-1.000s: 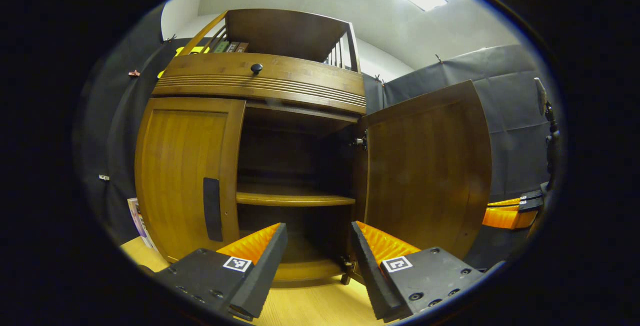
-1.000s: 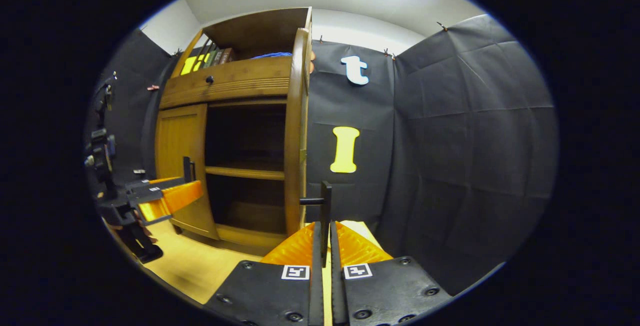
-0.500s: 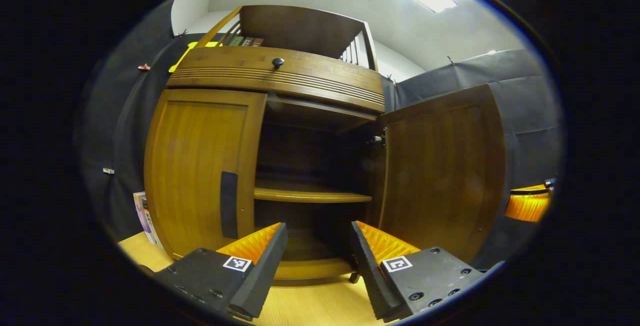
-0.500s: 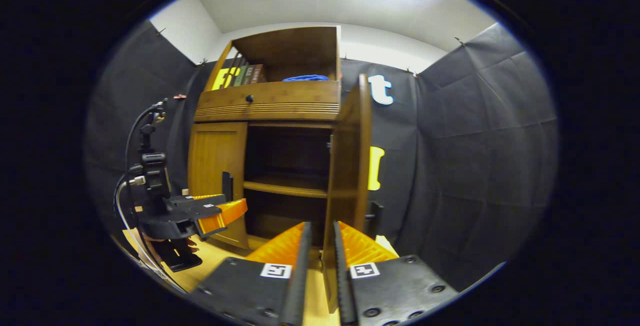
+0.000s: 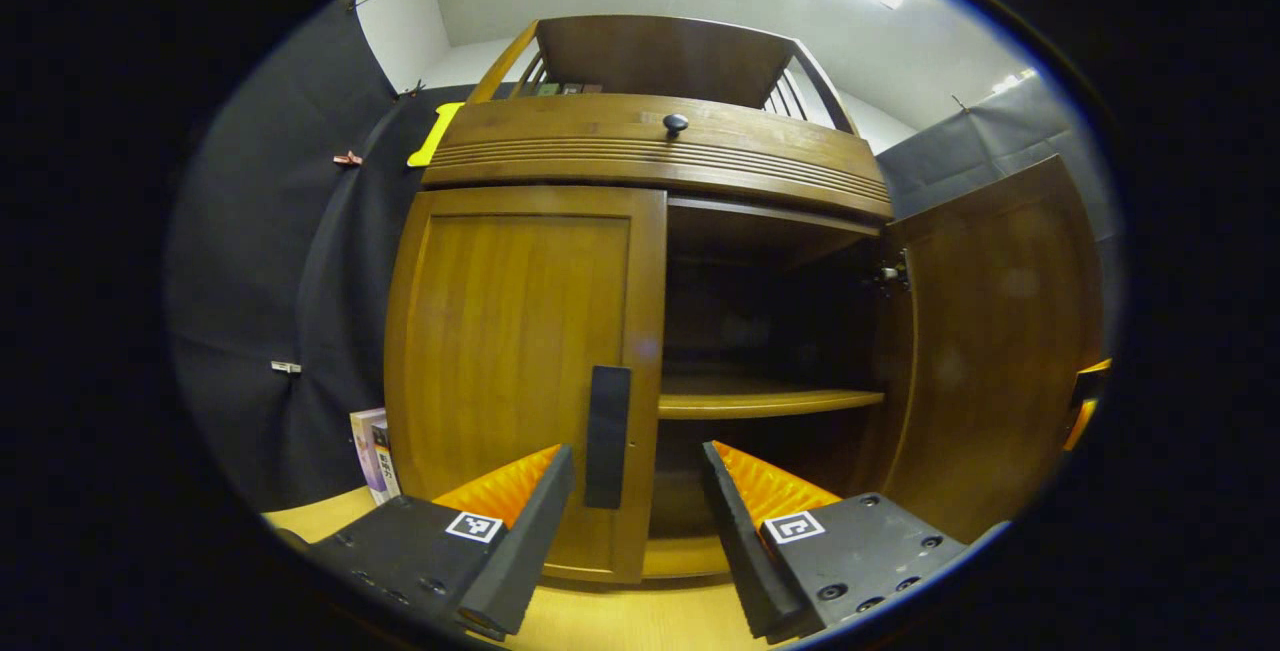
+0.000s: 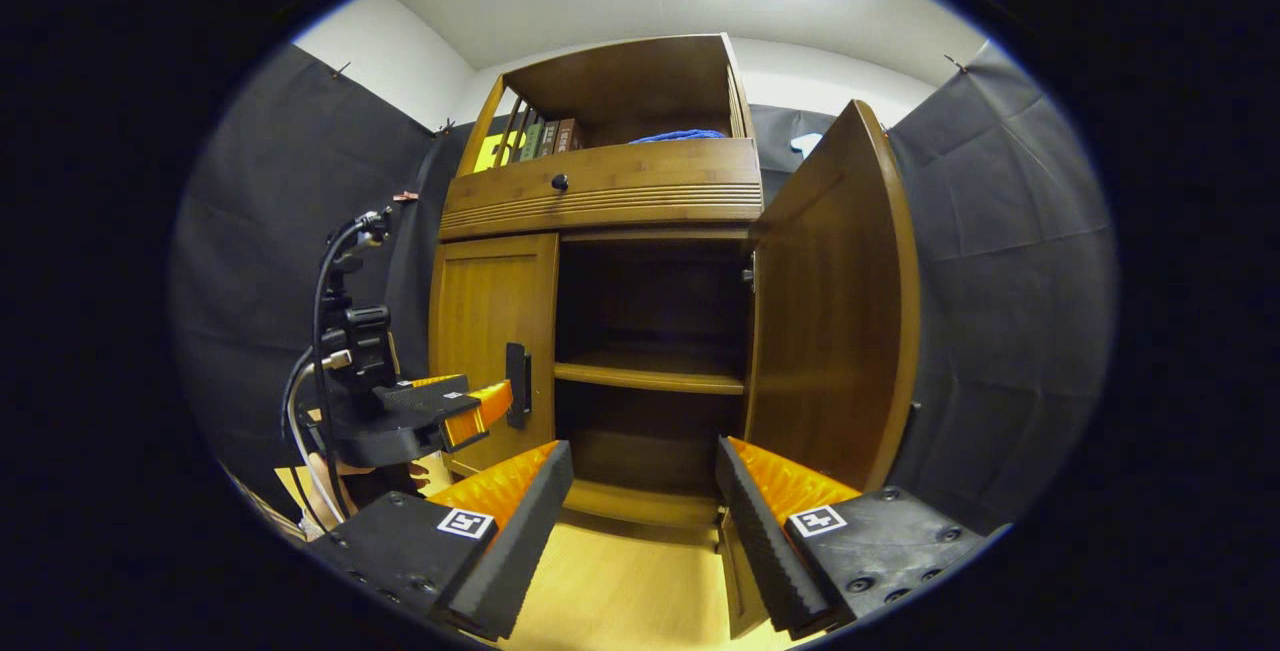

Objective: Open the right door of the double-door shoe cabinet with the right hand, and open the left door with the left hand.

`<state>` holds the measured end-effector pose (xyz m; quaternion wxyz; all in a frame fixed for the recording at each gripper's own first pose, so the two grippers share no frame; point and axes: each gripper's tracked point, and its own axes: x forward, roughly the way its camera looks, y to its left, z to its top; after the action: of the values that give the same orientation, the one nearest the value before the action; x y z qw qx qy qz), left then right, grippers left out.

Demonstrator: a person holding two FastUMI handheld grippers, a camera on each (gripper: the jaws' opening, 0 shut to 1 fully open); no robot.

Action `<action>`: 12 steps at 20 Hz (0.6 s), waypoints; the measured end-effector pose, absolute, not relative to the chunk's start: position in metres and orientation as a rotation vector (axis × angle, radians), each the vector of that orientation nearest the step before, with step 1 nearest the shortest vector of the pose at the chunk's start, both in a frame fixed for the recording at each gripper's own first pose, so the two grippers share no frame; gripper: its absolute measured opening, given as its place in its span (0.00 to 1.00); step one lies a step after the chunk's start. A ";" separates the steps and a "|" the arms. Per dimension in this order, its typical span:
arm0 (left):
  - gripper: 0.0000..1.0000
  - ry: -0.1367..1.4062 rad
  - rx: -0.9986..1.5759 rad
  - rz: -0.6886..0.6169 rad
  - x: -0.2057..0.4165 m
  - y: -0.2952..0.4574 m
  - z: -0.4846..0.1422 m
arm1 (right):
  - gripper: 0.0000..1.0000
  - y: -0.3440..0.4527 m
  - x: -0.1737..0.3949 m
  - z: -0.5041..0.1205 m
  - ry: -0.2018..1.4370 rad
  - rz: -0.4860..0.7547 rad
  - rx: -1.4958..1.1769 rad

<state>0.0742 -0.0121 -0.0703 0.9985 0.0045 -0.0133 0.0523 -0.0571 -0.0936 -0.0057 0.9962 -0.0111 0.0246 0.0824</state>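
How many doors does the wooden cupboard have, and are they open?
2. The closed left brown wooden door sits before the left gripper; the right brown wooden door stands swung open, beyond the right gripper.

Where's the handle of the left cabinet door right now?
In the left gripper view the handle sits low on the closed left door's inner edge, just ahead of the left gripper, whose jaws stand open.

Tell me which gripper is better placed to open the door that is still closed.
Left. The left gripper has open jaws lined up on the closed left door's handle. The right gripper, also open, faces the cabinet's open middle beside the already open right door.
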 end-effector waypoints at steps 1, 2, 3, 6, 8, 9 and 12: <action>0.75 -0.028 0.021 0.121 0.081 -0.003 -0.071 | 0.94 -0.093 -0.053 -0.004 0.040 0.158 -0.027; 0.75 -0.029 0.028 0.135 0.087 0.005 -0.071 | 0.95 -0.092 -0.050 -0.002 0.031 0.149 -0.035; 0.75 -0.032 0.025 0.140 0.095 0.011 -0.072 | 0.99 -0.092 -0.047 -0.001 0.019 0.138 -0.046; 0.80 -0.025 -0.016 0.079 0.121 0.008 -0.078 | 0.99 -0.094 -0.036 0.001 -0.012 0.105 -0.104; 0.80 -0.019 -0.039 0.055 0.135 0.008 -0.080 | 0.95 -0.097 -0.029 -0.005 -0.009 0.077 -0.145; 0.80 -0.023 -0.036 0.068 0.139 0.013 -0.079 | 0.97 -0.097 -0.026 -0.008 -0.006 0.071 -0.158; 0.80 -0.032 -0.005 0.090 0.153 0.022 -0.078 | 0.96 -0.092 -0.018 -0.015 0.007 0.081 -0.162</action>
<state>0.1533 0.0222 -0.0780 0.9988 -0.0027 -0.0160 0.0452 -0.0176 -0.0921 -0.0145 0.9959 -0.0810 0.0037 0.0403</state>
